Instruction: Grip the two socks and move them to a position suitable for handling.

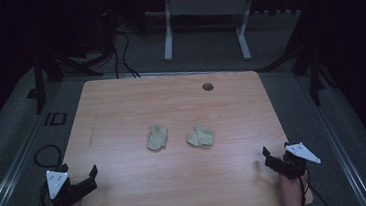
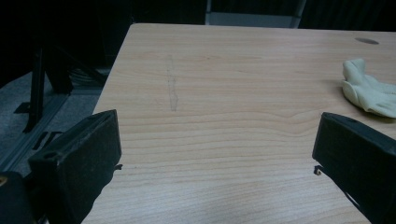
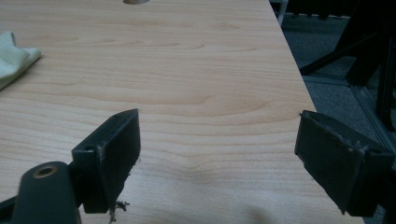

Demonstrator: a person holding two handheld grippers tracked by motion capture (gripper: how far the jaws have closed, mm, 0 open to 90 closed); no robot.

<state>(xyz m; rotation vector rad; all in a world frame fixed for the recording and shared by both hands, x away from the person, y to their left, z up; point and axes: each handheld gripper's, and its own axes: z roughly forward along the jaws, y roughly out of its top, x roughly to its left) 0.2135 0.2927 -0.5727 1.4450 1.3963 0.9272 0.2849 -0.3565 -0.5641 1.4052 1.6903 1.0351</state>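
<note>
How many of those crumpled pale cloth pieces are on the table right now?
2. One crumpled pale yellowish cloth piece lies left of the wooden table's centre; the other lies just right of centre, apart from it. Neither is held.

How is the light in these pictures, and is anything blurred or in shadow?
High view: dim overall, the room beyond the table nearly black; the two cloths are small but clear. Left gripper view: brighter wood, a soft shadow beside the cloth; the near jaws look slightly soft. Right gripper view: faint shadows on the wood near the jaws, the cloth cut by the edge.
</note>
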